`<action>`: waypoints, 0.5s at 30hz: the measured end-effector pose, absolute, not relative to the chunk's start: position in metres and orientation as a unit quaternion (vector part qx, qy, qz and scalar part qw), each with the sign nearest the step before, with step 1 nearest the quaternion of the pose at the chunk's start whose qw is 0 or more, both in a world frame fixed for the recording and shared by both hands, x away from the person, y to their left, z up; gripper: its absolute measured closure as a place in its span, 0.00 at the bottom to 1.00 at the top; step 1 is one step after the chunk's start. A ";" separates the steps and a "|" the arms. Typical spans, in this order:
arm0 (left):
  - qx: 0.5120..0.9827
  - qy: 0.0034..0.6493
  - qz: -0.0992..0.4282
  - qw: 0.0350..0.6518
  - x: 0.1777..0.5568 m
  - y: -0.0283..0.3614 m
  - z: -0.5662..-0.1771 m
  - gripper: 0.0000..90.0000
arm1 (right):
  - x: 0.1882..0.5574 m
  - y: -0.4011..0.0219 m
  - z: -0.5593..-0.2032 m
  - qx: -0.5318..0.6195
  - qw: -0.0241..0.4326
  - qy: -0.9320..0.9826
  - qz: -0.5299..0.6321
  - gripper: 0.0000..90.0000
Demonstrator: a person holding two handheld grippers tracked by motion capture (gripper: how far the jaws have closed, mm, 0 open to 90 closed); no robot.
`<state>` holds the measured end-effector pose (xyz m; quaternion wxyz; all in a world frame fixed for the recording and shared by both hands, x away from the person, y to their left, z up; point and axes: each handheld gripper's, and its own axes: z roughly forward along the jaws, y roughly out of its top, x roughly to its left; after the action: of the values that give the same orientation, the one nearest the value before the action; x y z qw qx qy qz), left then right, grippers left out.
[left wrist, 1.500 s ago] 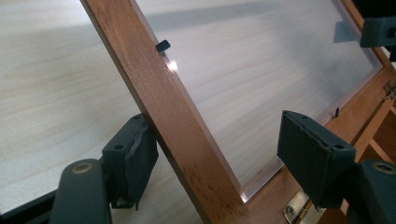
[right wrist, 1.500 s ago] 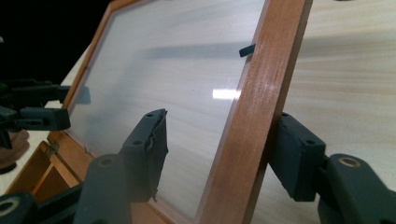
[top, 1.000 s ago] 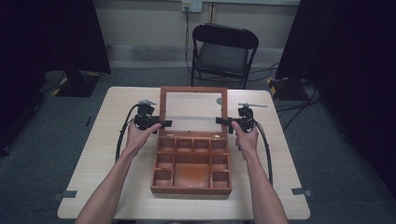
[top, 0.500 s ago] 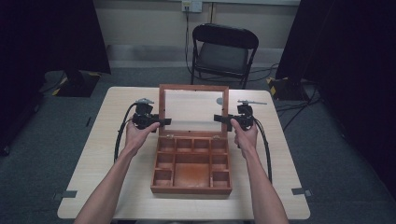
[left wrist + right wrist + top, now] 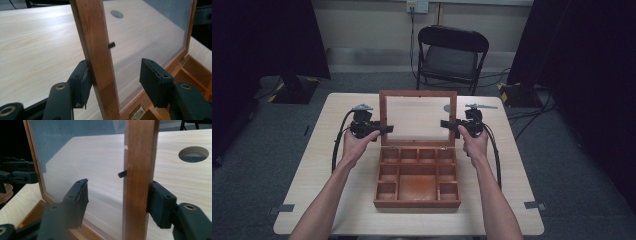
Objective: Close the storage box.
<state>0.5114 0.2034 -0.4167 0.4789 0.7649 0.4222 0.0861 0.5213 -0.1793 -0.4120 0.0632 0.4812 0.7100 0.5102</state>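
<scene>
A wooden compartment box (image 5: 417, 203) sits mid-table with its glass-paned lid (image 5: 418, 93) standing upright. My left gripper (image 5: 387, 129) straddles the lid's left frame rail (image 5: 92, 45). Its outer pad (image 5: 81, 82) touches the wood and the other pad (image 5: 153, 77) stands off the glass (image 5: 150, 32). My right gripper (image 5: 446, 125) straddles the right rail (image 5: 138, 157). Its outer pad (image 5: 160, 205) is against the wood and its inner pad (image 5: 78, 197) is clear of the pane (image 5: 82, 152). Both pairs of jaws have just been closing with the rail between them.
The light wooden table (image 5: 337, 190) has a round cable hole (image 5: 447, 108) behind the lid, also seen as a hole (image 5: 193, 154) beside the right rail. A black folding chair (image 5: 452, 55) stands beyond the far edge. Cables loop from each gripper onto the tabletop.
</scene>
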 end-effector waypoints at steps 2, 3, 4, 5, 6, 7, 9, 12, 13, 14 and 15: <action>0.763 0.422 0.085 0.482 0.511 0.203 -0.416 0.49 | 0.520 -0.181 -0.411 0.480 0.061 0.709 0.514 0.47; 0.761 0.420 0.091 0.486 0.510 0.202 -0.410 0.49 | 0.519 -0.183 -0.411 0.479 0.059 0.708 0.516 0.48; 0.762 0.419 0.094 0.484 0.509 0.202 -0.409 0.48 | 0.518 -0.184 -0.410 0.476 0.057 0.707 0.520 0.48; 0.763 0.419 0.098 0.482 0.509 0.201 -0.407 0.47 | 0.517 -0.184 -0.410 0.476 0.057 0.706 0.522 0.48; 0.764 0.416 0.100 0.482 0.507 0.201 -0.405 0.47 | 0.516 -0.184 -0.409 0.474 0.058 0.708 0.521 0.48; 0.764 0.416 0.100 0.482 0.507 0.201 -0.405 0.48 | 0.516 -0.184 -0.409 0.474 0.058 0.708 0.521 0.48; 0.764 0.412 0.102 0.487 0.505 0.201 -0.402 0.50 | 0.512 -0.182 -0.405 0.466 0.066 0.717 0.514 0.48; 0.765 0.406 0.098 0.490 0.503 0.202 -0.401 0.52 | 0.510 -0.181 -0.403 0.460 0.072 0.727 0.505 0.47; 0.765 0.406 0.097 0.491 0.502 0.202 -0.400 0.52 | 0.510 -0.181 -0.403 0.459 0.071 0.729 0.502 0.46; 0.765 0.406 0.099 0.491 0.500 0.202 -0.399 0.53 | 0.510 -0.181 -0.403 0.459 0.070 0.729 0.503 0.46; 0.765 0.405 0.101 0.491 0.499 0.202 -0.399 0.53 | 0.510 -0.182 -0.402 0.458 0.067 0.728 0.505 0.46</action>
<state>0.4987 0.2019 -0.3989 0.4911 0.7646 0.4049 0.1012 0.5096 -0.1817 -0.4023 0.0672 0.4585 0.7283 0.5049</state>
